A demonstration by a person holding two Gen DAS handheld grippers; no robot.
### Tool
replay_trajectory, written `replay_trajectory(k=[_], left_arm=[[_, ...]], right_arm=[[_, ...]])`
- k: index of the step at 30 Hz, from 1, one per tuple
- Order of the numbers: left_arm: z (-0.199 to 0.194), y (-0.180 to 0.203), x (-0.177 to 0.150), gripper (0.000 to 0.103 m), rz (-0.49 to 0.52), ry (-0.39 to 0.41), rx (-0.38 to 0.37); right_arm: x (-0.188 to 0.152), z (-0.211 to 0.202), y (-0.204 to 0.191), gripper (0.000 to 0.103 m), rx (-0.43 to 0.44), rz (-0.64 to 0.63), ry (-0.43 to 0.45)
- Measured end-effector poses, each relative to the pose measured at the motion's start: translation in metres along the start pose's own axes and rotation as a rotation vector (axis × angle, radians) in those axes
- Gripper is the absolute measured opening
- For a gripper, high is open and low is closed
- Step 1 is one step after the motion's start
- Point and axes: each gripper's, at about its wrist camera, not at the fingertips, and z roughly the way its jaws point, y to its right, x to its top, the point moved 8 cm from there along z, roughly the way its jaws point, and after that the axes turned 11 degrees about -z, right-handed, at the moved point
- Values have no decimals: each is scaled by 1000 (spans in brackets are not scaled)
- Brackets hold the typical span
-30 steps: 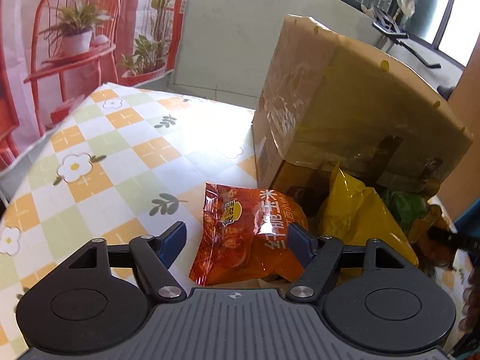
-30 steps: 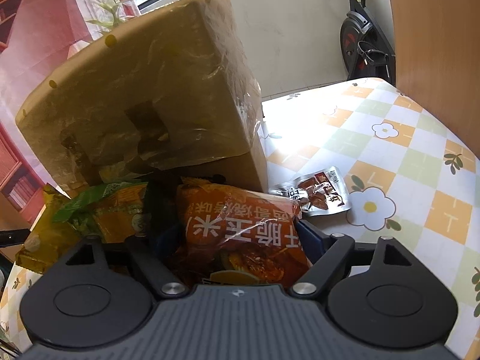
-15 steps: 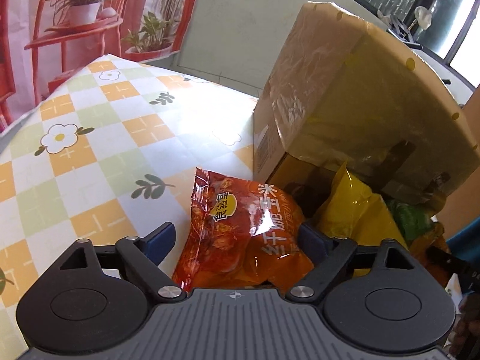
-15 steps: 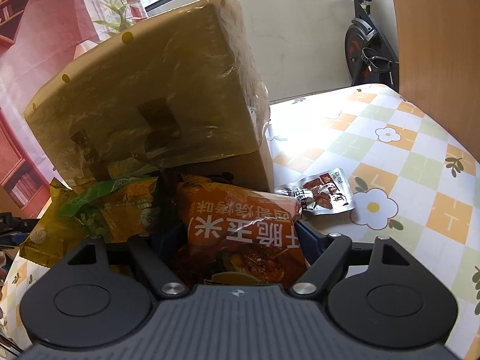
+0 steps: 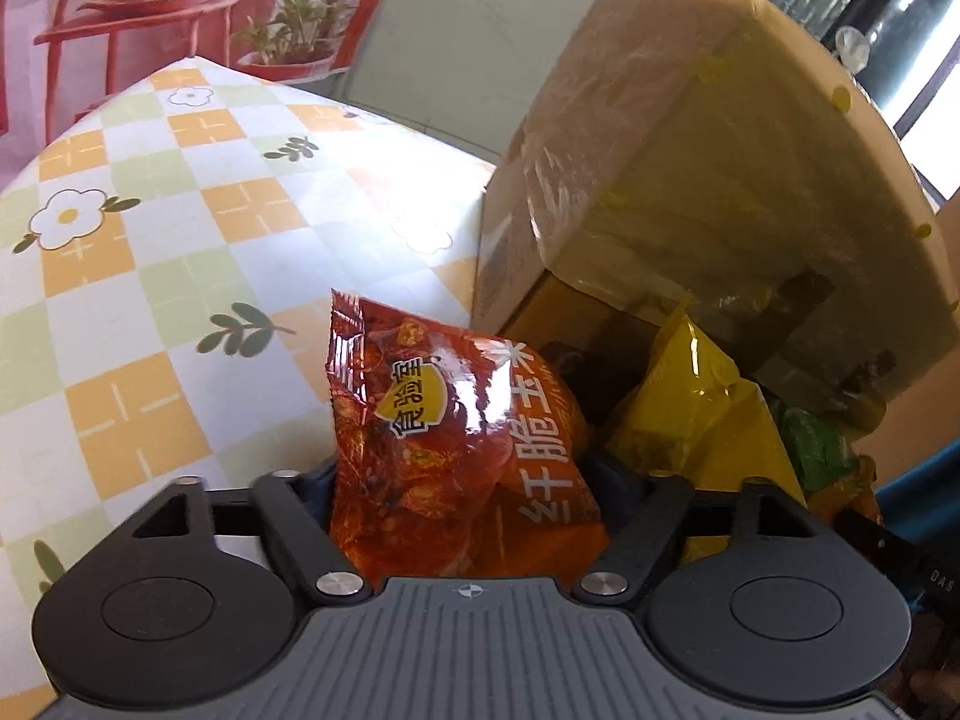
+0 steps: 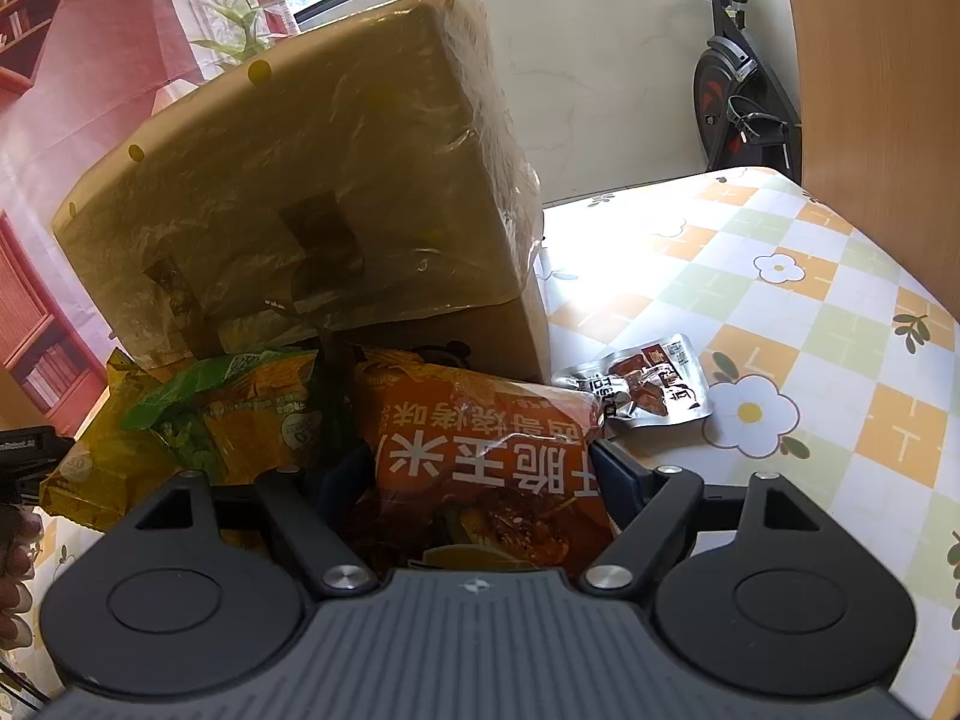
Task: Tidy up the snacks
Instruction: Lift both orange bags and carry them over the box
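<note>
1. The left claw (image 5: 465,480) is clenched on a red snack bag (image 5: 444,438), its blue pads pressed into both sides of the bag's lower half, so the foil bulges above them. The bag stands upright just in front of the open cardboard box (image 5: 690,168), with the tabletop (image 5: 150,300) to its left.

2. The right claw (image 6: 486,480) has an orange snack bag (image 6: 480,456) between its pads, print upside down to this camera. The right pad touches the bag's edge; the left pad is half hidden behind the foil, so a full grip looks likely but cannot be confirmed. This may be the same bag seen from the other side; the pictures do not settle it.

3. Handling, as a judgement: these are air-puffed foil bags, very light, soft and glossy. They will crumple instead of resisting, and the contents are probably brittle, so a hard squeeze risks crushing them.

4. Best hold: the flat crimped seam at the top or bottom, or low across the body as the left claw does now. Slick foil may slide if gripped on the inflated middle.

5. A yellow bag (image 5: 690,414) and a green bag (image 6: 240,402) crowd the box mouth. A small silver packet (image 6: 642,384) lies flat on the tabletop just beside the box.
</note>
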Motion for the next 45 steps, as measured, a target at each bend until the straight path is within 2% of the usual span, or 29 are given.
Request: replay_trajectory(k=[5, 14, 22, 27, 35, 41, 45], left_arm=[[-19, 2, 1, 64, 62, 53, 55], [-75, 8, 0, 64, 98, 196, 72], [-102, 15, -6, 64, 63, 246, 79], [-122, 29, -1, 64, 76, 296, 48], [-145, 63, 11, 64, 135, 369, -22], [-158, 99, 30, 64, 202, 420, -96], [-159, 135, 43, 64, 260, 453, -149]], right_arm=[[0, -2, -1, 77, 0, 0, 5], [0, -14, -4, 73, 19, 3, 34], [4, -29, -2, 72, 18, 17, 76], [11, -47, -1, 72, 32, 53, 121], [41, -83, -8, 72, 17, 8, 229], [78, -106, -10, 72, -4, -37, 317], [112, -120, -16, 72, 17, -58, 388]])
